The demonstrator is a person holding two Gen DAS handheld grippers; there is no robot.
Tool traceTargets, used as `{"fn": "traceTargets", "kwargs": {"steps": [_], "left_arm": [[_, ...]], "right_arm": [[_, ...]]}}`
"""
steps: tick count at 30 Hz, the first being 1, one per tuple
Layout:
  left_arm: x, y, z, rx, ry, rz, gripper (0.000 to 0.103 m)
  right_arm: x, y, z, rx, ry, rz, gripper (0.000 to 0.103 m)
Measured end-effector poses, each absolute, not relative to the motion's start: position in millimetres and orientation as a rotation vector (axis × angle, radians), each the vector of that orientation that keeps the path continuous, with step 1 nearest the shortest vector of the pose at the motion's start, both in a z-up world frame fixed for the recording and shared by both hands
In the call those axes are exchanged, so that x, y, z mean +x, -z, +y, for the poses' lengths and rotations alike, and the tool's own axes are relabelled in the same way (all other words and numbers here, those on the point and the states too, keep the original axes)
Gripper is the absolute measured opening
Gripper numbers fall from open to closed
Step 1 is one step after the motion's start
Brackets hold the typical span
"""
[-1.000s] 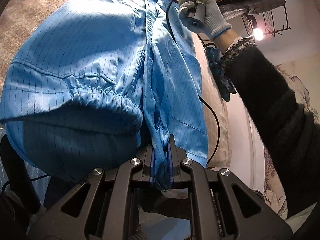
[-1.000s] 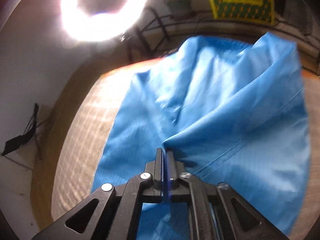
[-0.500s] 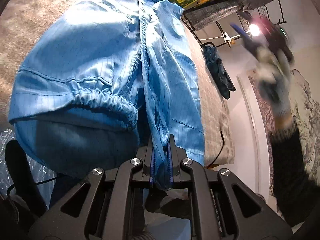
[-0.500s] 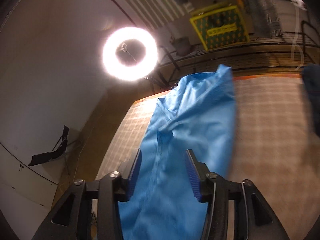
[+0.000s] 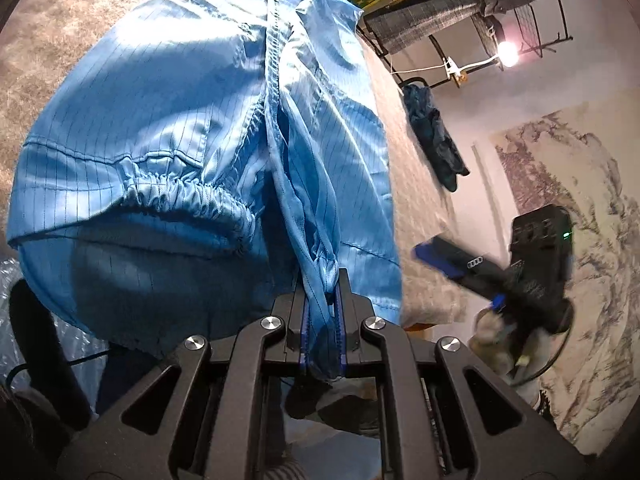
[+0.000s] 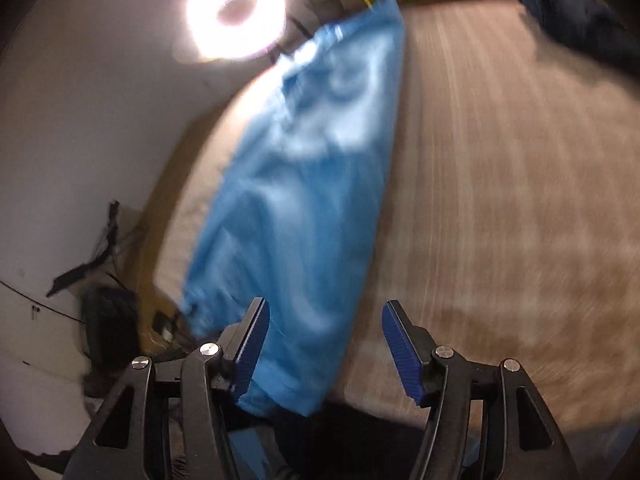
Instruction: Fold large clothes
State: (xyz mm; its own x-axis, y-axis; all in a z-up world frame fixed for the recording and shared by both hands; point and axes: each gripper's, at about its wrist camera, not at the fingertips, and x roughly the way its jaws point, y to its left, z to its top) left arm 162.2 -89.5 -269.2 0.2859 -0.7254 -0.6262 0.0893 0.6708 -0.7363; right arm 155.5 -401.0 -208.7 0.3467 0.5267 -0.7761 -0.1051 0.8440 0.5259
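Note:
A large light-blue garment (image 5: 172, 120) with thin dark stripes and an elastic cuff lies folded lengthwise on a beige-covered table (image 5: 416, 184). My left gripper (image 5: 322, 312) is shut on a bunched edge of the garment at the near end. In the right wrist view the same garment (image 6: 304, 184) stretches away as a long blurred band. My right gripper (image 6: 324, 344) hangs above the table's near edge; its jaws are opening and nothing is pinched between them. That gripper (image 5: 456, 264) also shows in the left wrist view, low at the right, held by a gloved hand.
A dark blue cloth (image 5: 434, 136) lies further along the table, also seen in the right wrist view as a dark cloth (image 6: 580, 28). A ring light (image 6: 236, 20) glares at the far end. A rack with hanging clothes (image 5: 460, 8) stands beyond the table.
My right gripper let go of the far end of the garment, opened, and swept back toward the near edge of the table. The left gripper kept its hold and stayed put.

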Motion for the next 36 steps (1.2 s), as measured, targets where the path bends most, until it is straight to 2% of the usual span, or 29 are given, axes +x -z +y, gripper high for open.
{"fn": "traceTargets", "kwargs": {"steps": [3, 4, 5, 6, 8, 9, 14, 16, 17, 19, 20, 23, 24, 30, 33, 35, 36], "left_arm": [[165.3, 270.1, -88.3, -0.658, 0.590, 1.172, 0.008], [166.2, 269.8, -87.4, -0.661, 0.589, 1.174, 0.008], [167.6, 267.9, -87.4, -0.658, 0.594, 1.177, 0.008], [170.2, 262.9, -88.5, -0.642, 0.599, 1.171, 0.008], [172.6, 254.8, -89.2, -0.600, 0.608, 1.154, 0.008], [175.2, 252.2, -90.3, -0.554, 0.598, 1.150, 0.008], [173.1, 263.9, -86.8, -0.441, 0.594, 1.197, 0.011], [167.3, 258.8, -83.5, -0.400, 0.612, 1.194, 0.016], [163.7, 254.0, -80.6, -0.378, 0.615, 1.196, 0.023], [156.6, 241.5, -69.2, -0.373, 0.627, 1.188, 0.030], [153.6, 234.4, -60.6, -0.382, 0.627, 1.174, 0.034], [156.2, 217.0, -24.4, -0.450, 0.581, 1.122, 0.058], [162.4, 213.5, -8.1, -0.471, 0.537, 1.095, 0.061], [208.5, 245.9, 35.8, -0.547, 0.336, 1.180, 0.061], [213.8, 270.8, 32.8, -0.600, 0.385, 1.270, 0.061], [207.8, 271.6, 28.4, -0.576, 0.395, 1.242, 0.061], [206.9, 271.2, 24.2, -0.558, 0.423, 1.251, 0.056]], "right_arm": [[151.6, 232.6, -387.7, 0.432, -0.431, 1.187, 0.060], [151.6, 236.6, -385.0, 0.449, -0.448, 1.190, 0.052], [150.0, 238.9, -381.2, 0.457, -0.470, 1.185, 0.039], [150.5, 240.0, -377.1, 0.464, -0.499, 1.195, 0.013], [148.3, 234.0, -375.7, 0.489, -0.519, 1.181, 0.006], [147.6, 230.5, -374.1, 0.478, -0.525, 1.168, 0.005], [144.3, 232.2, -360.7, 0.407, -0.510, 1.185, 0.006], [145.4, 234.4, -358.3, 0.405, -0.509, 1.186, 0.014], [148.1, 234.7, -357.0, 0.415, -0.509, 1.189, 0.018], [144.6, 231.5, -361.6, 0.434, -0.512, 1.179, 0.037], [141.7, 228.7, -365.6, 0.440, -0.513, 1.163, 0.041], [135.0, 221.8, -372.8, 0.467, -0.535, 1.127, 0.053], [134.5, 221.1, -374.7, 0.479, -0.541, 1.122, 0.055], [133.6, 231.0, -367.1, 0.505, -0.573, 1.142, 0.056], [133.5, 238.3, -359.9, 0.505, -0.598, 1.160, 0.056], [133.0, 245.5, -356.3, 0.509, -0.605, 1.177, 0.056], [134.0, 249.1, -355.3, 0.523, -0.609, 1.178, 0.056]]}}
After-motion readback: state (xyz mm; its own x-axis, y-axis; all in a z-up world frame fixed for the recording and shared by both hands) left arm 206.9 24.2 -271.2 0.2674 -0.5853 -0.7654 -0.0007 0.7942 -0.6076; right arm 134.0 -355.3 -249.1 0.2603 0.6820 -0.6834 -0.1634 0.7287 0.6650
